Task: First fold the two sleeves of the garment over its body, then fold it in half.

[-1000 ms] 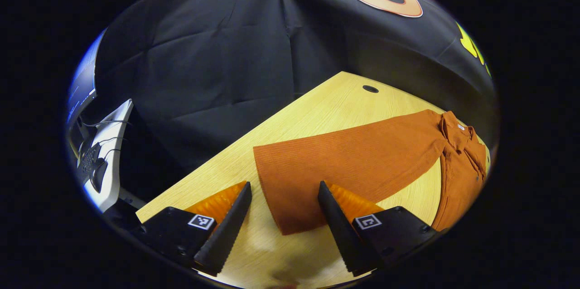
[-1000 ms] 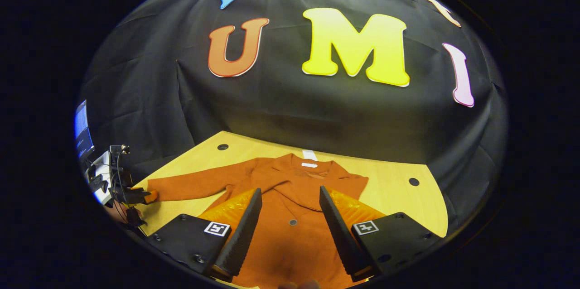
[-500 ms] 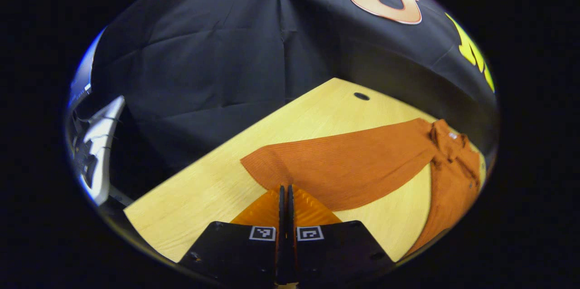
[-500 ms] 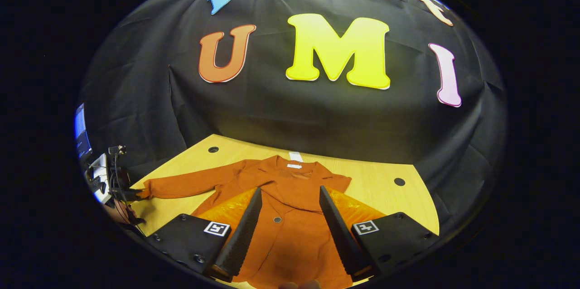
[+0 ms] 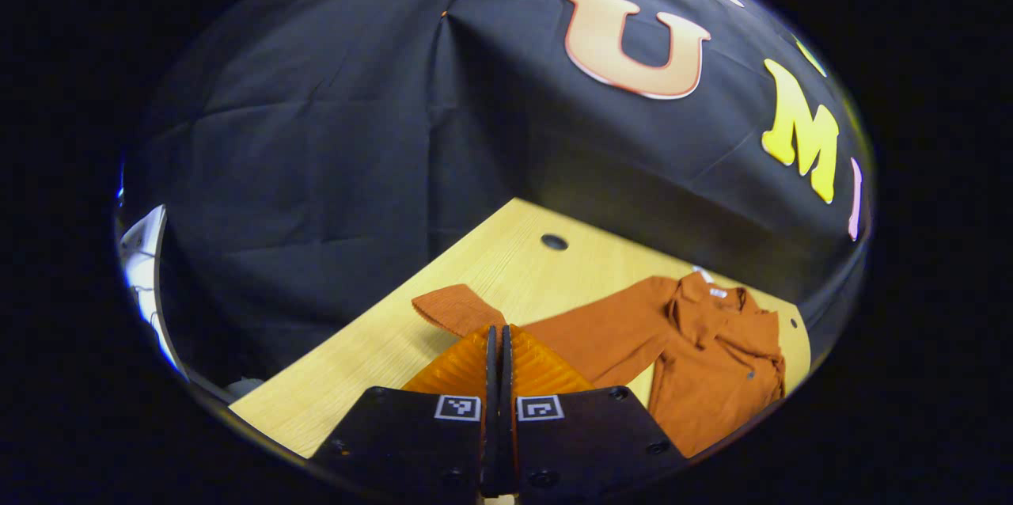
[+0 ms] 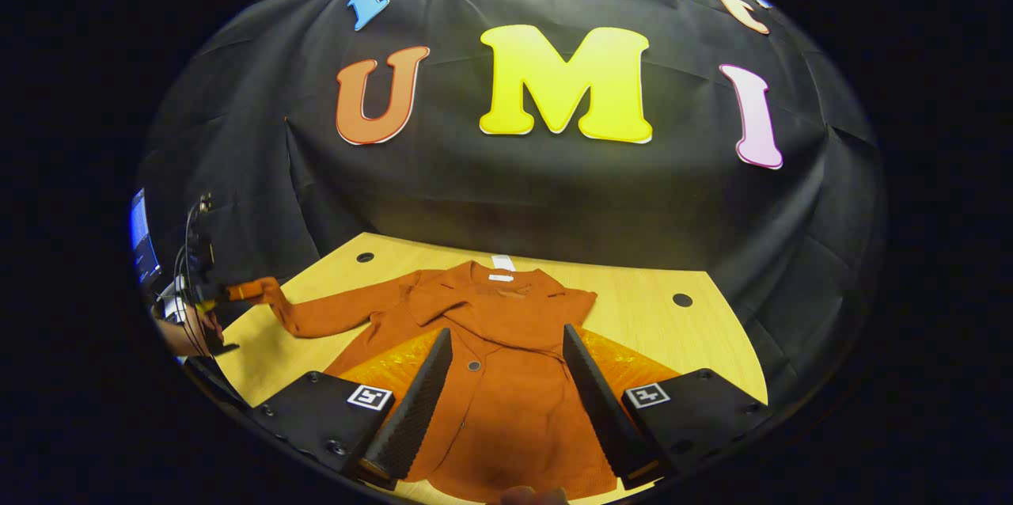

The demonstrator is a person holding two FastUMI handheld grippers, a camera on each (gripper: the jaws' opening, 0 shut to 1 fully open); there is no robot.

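Garment: a rust-orange ribbed cardigan lies spread on the desk, collar toward the black booth wall, buttons running down its front. In the left gripper view the same garment sits off to the right.

Left sleeve: stretched out sideways from the body, its cuff lifted off the wood and curling over just ahead of the left claw. In the right gripper view that sleeve runs from the shoulder out to the far left edge of the desk, rising at its end.

Left claw: the left claw is clenched, its two fingers pressed flat together with the sleeve's edge pinched between them. From the right gripper view, the left claw appears far off at the desk's left edge, a hand below it, with the cuff at its tip.

Right claw: the right claw is spread wide, hanging above the cardigan's lower front, gripping nothing; cloth shows between its fingers.

Right sleeve: I cannot make out how it lies; the right shoulder ends near the right finger.

Desk: pale wood with round dark cable holes near its back corners.
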